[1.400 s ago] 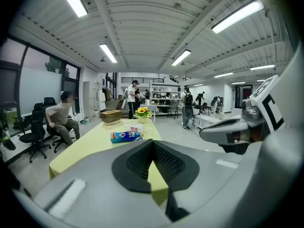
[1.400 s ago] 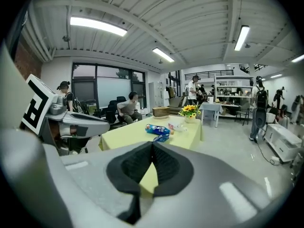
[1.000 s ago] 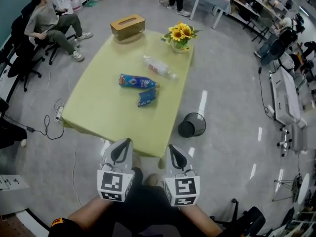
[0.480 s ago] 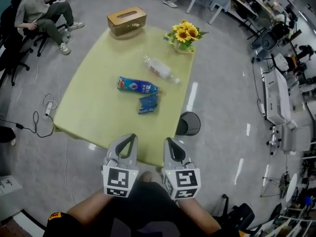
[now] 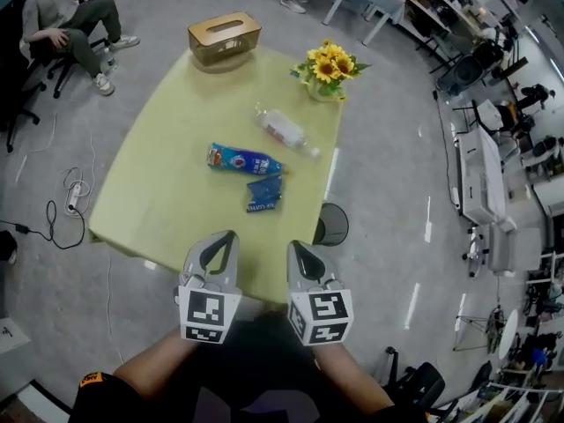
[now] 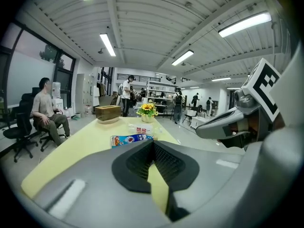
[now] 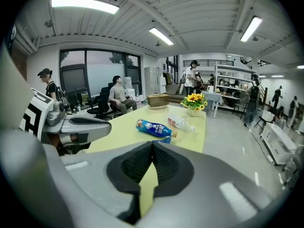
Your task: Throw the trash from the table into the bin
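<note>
Caught this one at the approach step, with nothing picked up yet. Found the left tool and the right tool side by side at the bottom centre of the head view, over the near edge of the yellow desk. Read both as pinched fully closed, with nothing between the jaws.

Spotted three bits of trash around the middle of the desk:
- a blue-labelled plastic bottle lying on its side
- a crumpled blue wrapper just below it in the frame
- a clear plastic bottle up and to the right

Placed the black mesh bin on the floor right beside the desk's right edge. Didn't count the sunflower pot or the wooden tissue box at the far end as trash.

Guessed the next move called for opening a tool wide first. After that, a reach forward to the wrapper, nearest of the three, then a carry rightward over the bin.

Couldn't find the bin in either tool view. Only got part of it from the head, seemingly tucked behind the desk's edge. Couldn't read the labels, or tell whether the wrapper touched the blue bottle.
</note>
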Demonstrator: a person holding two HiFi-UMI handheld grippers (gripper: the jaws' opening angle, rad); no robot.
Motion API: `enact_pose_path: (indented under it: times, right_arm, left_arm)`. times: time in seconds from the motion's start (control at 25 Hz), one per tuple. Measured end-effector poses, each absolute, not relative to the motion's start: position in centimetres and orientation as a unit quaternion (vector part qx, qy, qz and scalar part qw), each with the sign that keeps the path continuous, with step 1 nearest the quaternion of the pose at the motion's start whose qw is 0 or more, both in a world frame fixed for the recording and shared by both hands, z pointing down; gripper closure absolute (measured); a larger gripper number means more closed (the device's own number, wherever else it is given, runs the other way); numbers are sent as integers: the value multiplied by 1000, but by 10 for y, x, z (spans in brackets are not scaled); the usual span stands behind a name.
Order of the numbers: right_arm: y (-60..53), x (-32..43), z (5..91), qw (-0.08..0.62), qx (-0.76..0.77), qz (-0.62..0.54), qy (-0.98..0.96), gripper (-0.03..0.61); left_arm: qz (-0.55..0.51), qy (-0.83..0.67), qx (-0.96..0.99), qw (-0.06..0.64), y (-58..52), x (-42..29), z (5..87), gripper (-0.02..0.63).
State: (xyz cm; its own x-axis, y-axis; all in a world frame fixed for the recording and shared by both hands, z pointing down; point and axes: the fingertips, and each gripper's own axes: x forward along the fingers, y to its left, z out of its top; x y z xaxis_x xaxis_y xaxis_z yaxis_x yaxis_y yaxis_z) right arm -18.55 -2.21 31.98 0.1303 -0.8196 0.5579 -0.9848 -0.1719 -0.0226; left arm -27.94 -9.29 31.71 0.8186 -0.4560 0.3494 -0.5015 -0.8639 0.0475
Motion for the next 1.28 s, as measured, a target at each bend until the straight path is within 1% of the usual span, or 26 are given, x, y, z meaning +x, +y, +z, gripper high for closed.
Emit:
enact_pose_path:
  times: [0.28,0.32,0.44,0.56,0.64,0.8,1.0,1.28]
  right_arm:
    - [-47,-187,337,208,697,214,-652,575]
    - [-50,-187,342,214,688,214,-660,549]
    - [-59,-184,356,232,665,213,-677,526]
    - [-70,-178,368,250,642,214,-692,485]
    - [-77,-176,377,264,626,211,-702,472]
    - [-89,-169,392,293,597,208,-717,465]
    - [-104,-156,409,348,566,191,-723,459]
    - [-120,-159,430,388,515,175,-744,457]
  left_arm:
    - [174,-286,940,66,-107,-283,332,607]
    - [175,-294,937,67,-110,-283,335,607]
    - [179,-317,929,72,-113,-281,342,607]
    - [186,-342,918,75,-114,-280,347,607]
    - [189,-362,909,81,-116,-280,351,607]
    - [196,-398,891,99,-120,-276,360,607]
    - [208,-423,876,104,-124,-270,362,607]
    - [215,-448,861,114,-133,-267,370,607]
